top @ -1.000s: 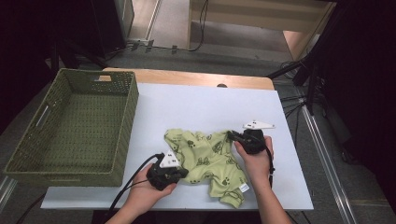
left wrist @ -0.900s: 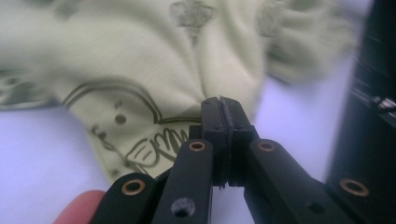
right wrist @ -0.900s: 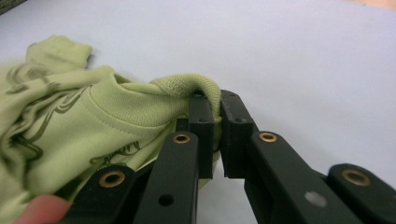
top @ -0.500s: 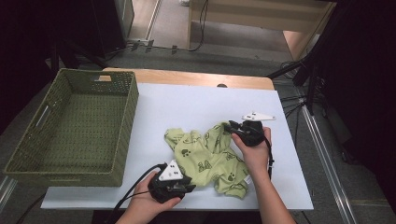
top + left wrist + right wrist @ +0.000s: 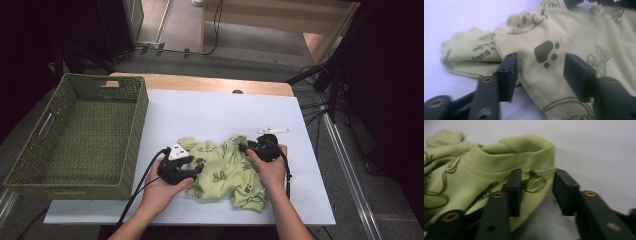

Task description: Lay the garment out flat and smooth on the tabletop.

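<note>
White table top [image 5: 215,115] carries everything we see. On its left sits a big green woven basket [image 5: 75,135], w/ a handle slot in the near-left wall. Right of the basket, near the front edge, lies the pale green baby garment [image 5: 222,172], crumpled, printed w/ dark paw marks and doodles. It's on the table, just beside the basket but apart from it.

We see our left gripper [image 5: 192,172] at the garment's left edge, and the right gripper [image 5: 246,148] at its upper right, by the ribbed hem.

Left gripper view: jaws have just been opening further and stand apart, w/ a fold of the cloth [image 5: 544,55] w/ a paw print between them. Left pad touches the fold's edge, right pad clear of it, so no pinch.

Right gripper view: jaws have just been closing a bit but are parted. Hem corner [image 5: 531,180] lies between them, the right pad off the cloth.
</note>
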Available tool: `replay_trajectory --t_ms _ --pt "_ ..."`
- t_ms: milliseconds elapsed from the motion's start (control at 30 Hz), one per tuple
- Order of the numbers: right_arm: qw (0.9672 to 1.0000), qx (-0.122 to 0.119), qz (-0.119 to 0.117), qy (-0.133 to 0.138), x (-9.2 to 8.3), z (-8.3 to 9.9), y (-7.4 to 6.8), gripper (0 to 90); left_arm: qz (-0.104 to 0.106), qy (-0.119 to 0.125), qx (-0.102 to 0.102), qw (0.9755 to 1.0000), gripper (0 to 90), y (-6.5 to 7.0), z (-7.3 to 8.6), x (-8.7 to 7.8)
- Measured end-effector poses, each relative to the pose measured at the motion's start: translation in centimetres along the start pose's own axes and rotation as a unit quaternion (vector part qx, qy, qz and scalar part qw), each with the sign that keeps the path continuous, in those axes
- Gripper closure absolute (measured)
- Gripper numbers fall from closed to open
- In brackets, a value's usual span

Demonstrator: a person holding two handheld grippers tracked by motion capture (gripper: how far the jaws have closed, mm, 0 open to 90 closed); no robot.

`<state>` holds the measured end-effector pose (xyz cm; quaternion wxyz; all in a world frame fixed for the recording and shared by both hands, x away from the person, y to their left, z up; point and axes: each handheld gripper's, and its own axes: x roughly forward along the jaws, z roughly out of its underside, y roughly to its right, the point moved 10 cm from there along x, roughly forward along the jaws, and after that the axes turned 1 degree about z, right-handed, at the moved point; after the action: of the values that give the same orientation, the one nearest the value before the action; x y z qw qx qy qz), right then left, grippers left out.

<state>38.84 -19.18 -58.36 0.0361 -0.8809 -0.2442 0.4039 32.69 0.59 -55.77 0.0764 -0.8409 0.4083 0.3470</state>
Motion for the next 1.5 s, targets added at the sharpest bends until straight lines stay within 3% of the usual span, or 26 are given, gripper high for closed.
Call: replay_trajectory --t_ms 67,133,333,500,600,633,700,733,767,867,933,1033,1100,1167,1300,1500 --pt "0.9998 -0.019 -0.003 -0.008 0.1 0.1 -0.5 80.4 0.005 0.001 0.01 0.9999 77.1 0.3 0.1 -0.1" --pt "0.9996 -0.027 0.005 0.003 -0.3 -0.2 -0.5 84.3 0.005 0.013 0.019 0.9997 86.0 0.7 -0.1 -0.7" --pt "0.9984 -0.025 0.032 0.04 -2.3 -1.8 0.8 85.8 0.026 0.04 0.05 0.9976 87.7 1.7 -0.9 -3.5" --pt "0.9961 -0.015 0.056 0.067 -4.0 -3.3 2.2 85.8 0.066 0.026 0.091 0.9934 88.0 4.0 0.4 -4.9" --pt "0.994 -0.009 0.078 0.077 -4.6 -4.1 3.2 85.9 0.108 -0.015 0.115 0.9873 88.1 6.1 2.6 -4.8" --pt "0.9936 -0.008 0.083 0.076 -4.8 -4.3 3.5 85.9 0.12 -0.04 0.132 0.983 88.1 6.9 3.7 -4.5" --pt "0.9926 -0.01 0.092 0.08 -5.0 -4.6 4.0 85.9 0.124 -0.084 0.188 0.9706 88.0 8.1 5.7 -3.9" --pt "0.9925 -0.01 0.091 0.082 -5.1 -4.7 4.0 85.9 0.133 -0.098 0.2 0.9658 87.7 8.5 6.4 -3.8" --pt "0.9925 -0.012 0.088 0.084 -5.2 -4.8 4.0 85.8 0.141 -0.096 0.201 0.9647 85.5 8.7 6.4 -3.8" --pt "0.993 -0.013 0.072 0.093 -5.4 -5.0 3.8 80.0 0.153 -0.046 0.135 0.9779 60.6 8.2 4.1 -3.9" --pt "0.9926 -0.004 0.068 0.101 -5.6 -5.0 3.9 70.9 0.139 -0.01 0.09 0.9861 50.3 6.7 2.0 -4.1" --pt "0.9924 0.014 0.046 0.113 -6.3 -5.0 3.9 58.5 0.104 0.034 0.045 0.993 45.4 4.5 -0.6 -4.0" --pt "0.992 0.015 0.052 0.114 -6.8 -4.8 4.1 53.3 0.085 0.048 0.023 0.9949 44.1 3.3 -2.0 -3.6" --pt "0.9927 0.013 0.057 0.105 -6.8 -4.4 4.3 50.8 0.068 0.056 0.014 0.996 43.0 2.4 -3.2 -2.9" --pt "0.9948 0.014 0.062 0.079 -6.1 -3.1 5.0 49.7 0.025 0.036 0.008 0.999 43.0 0.5 -4.5 -0.4" --pt "0.9986 0.03 0.04 0.02 -4.0 -0.2 4.6 44.7 -0.008 -0.002 -0.007 0.9999 44.7 -1.4 -4.3 3.4"
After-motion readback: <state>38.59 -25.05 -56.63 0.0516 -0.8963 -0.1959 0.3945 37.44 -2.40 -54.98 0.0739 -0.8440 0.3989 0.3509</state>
